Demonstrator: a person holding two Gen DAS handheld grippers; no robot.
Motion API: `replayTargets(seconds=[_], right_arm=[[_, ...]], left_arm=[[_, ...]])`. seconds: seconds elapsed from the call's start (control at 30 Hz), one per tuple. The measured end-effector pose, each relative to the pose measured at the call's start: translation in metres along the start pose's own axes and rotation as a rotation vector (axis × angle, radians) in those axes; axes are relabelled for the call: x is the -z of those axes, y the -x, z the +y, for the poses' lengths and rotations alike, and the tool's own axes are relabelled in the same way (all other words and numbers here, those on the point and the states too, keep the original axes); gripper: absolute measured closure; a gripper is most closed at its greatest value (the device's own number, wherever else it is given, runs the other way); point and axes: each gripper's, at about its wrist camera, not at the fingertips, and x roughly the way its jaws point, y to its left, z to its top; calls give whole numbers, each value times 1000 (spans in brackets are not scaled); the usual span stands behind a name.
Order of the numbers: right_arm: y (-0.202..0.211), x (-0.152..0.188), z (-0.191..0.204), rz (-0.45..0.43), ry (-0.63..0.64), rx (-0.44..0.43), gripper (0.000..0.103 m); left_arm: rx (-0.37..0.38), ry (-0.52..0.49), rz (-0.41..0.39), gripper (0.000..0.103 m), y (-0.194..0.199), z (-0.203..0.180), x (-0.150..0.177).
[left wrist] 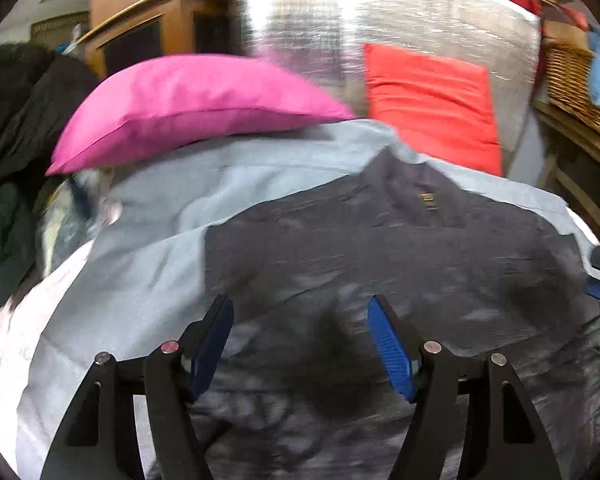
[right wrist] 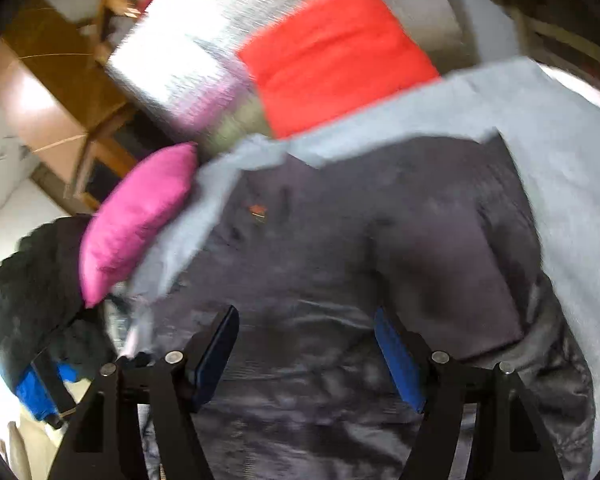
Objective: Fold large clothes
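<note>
Left wrist view first: the left gripper (left wrist: 300, 344) hangs above the dark jacket (left wrist: 380, 240) with its blue-padded fingers (left wrist: 392, 364) spread wide and nothing between them. The jacket fills the centre and lower right of the frame, spread over a pale blue sheet (left wrist: 140, 264). A small logo (left wrist: 426, 199) sits near its upper edge. A pink cushion (left wrist: 188, 108) lies at upper left, a red cushion (left wrist: 432, 104) at upper right, a wicker basket (left wrist: 580, 88) at the far right edge. Everything is motion-blurred.

Over to the right wrist view: the right gripper (right wrist: 306, 356) is wide open too, empty, over the same jacket (right wrist: 340, 280) across the middle and bottom of the frame. The lower cloth shines, a slick lining or shell by the look of it. The sheet (right wrist: 560, 160) runs to the right, pink cushion (right wrist: 136, 220) at left, red cushion (right wrist: 336, 52) up top, and a heap of dark clothes (right wrist: 32, 280) at far left.

My read: this garment is soft, limp and bulky, and probably slippery on that glossy part. Best pinch a seam or hem at the outer edges, one corner per gripper, where the layers bunch and give real bite.
</note>
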Motion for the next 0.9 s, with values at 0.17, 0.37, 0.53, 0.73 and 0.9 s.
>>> replayTargets(seconds=[0.17, 0.37, 0.53, 0.73, 0.9], right_arm=[[-25, 9, 4, 61, 53, 16, 29], [-47, 14, -16, 128, 4, 39, 29], [-29, 1, 15, 53, 40, -17, 29], [-72, 6, -12, 163, 19, 53, 28], [-47, 3, 4, 103, 28, 22, 28]], left_arm=[[19, -54, 156, 32, -44, -29, 16], [3, -91, 148, 30, -49, -34, 23], [23, -28, 109, 30, -36, -21, 13], [64, 35, 177, 27, -52, 3, 19], [63, 69, 68, 27, -23, 10, 13]])
